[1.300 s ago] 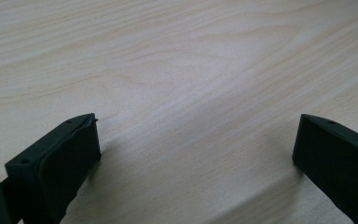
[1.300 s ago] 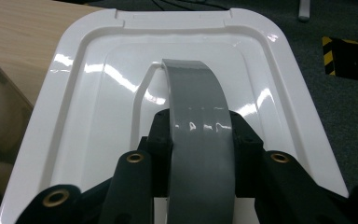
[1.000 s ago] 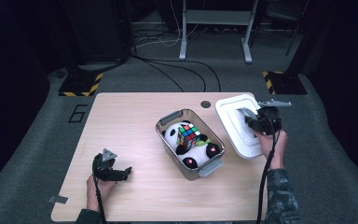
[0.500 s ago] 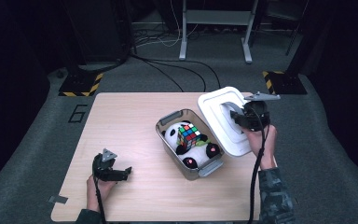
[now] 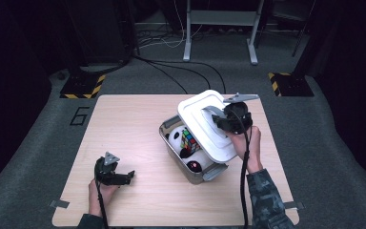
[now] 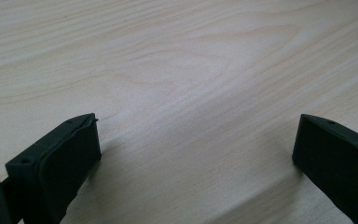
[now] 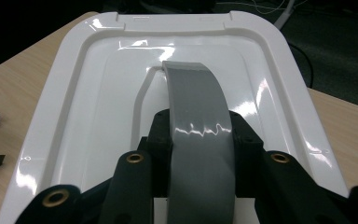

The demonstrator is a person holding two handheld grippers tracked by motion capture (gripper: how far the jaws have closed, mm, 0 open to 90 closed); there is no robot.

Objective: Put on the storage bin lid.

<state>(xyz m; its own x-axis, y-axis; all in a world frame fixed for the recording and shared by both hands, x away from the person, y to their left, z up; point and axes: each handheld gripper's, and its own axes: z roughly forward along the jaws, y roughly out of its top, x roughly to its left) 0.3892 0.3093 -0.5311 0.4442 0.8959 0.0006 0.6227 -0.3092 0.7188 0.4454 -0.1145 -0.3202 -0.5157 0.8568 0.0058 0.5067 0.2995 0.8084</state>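
Right gripper (image 5: 218, 120) clamping the grey handle (image 7: 198, 126) of the white lid (image 5: 205, 125), lid hanging tilted above the right side of the open grey bin (image 5: 171, 143), left gripper (image 5: 124, 177) lying on the table (image 5: 124, 124) with jaws spread wide, gripping nothing

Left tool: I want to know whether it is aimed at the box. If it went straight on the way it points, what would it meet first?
Probably nothing soon: the left tool, open, faces bare table; depth beyond is unclear.
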